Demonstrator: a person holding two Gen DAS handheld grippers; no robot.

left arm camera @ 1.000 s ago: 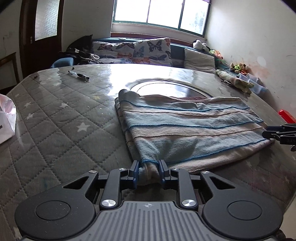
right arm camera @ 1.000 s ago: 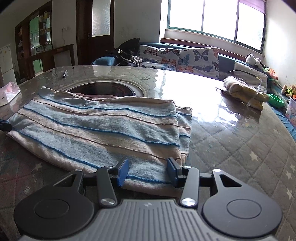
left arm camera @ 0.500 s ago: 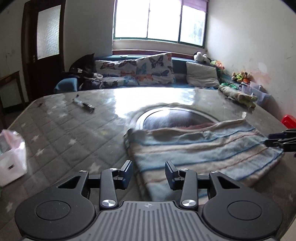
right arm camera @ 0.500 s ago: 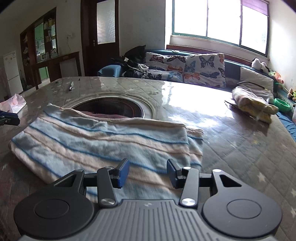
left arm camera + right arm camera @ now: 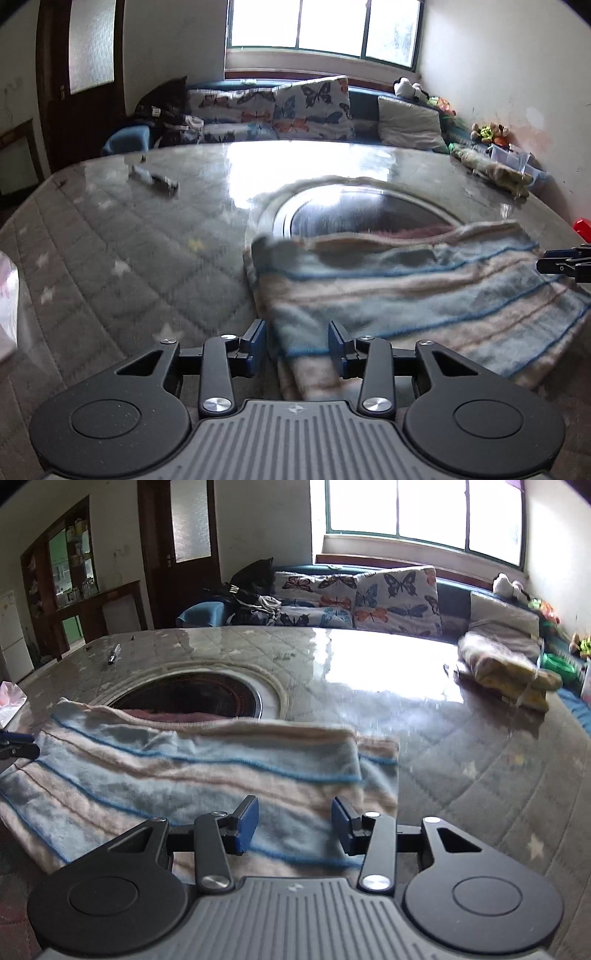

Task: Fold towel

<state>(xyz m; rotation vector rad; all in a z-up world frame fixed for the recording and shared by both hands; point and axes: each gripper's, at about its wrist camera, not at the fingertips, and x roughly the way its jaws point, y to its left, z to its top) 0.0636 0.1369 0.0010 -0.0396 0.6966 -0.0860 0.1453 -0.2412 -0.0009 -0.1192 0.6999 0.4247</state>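
Striped towel [image 5: 424, 291] lies on the quilted table [image 5: 122, 251], doubled over in layers, its far edge at the rim of the round inset [image 5: 354, 218]. That fits a fold just laid down, or a doubled towel waiting for another fold; the frames do not settle which.

Left gripper [image 5: 297, 345]: fingers apart, nothing between them. The towel's left near corner sits just ahead of and under the gap. Tool low, roughly level, pointing across the table toward the window.

Right gripper [image 5: 293, 823]: fingers likewise apart and empty, hovering above the near hem, with the towel's stacked right edge just beyond the right finger. Same low, level pose. Each tool's tip shows at the edge of the other's view, so they flank the towel's two ends.

If another fold is wanted, judge it best to pinch all layers at each corner together and lift both ends evenly; the right end shows offset layers, easy to miss one.
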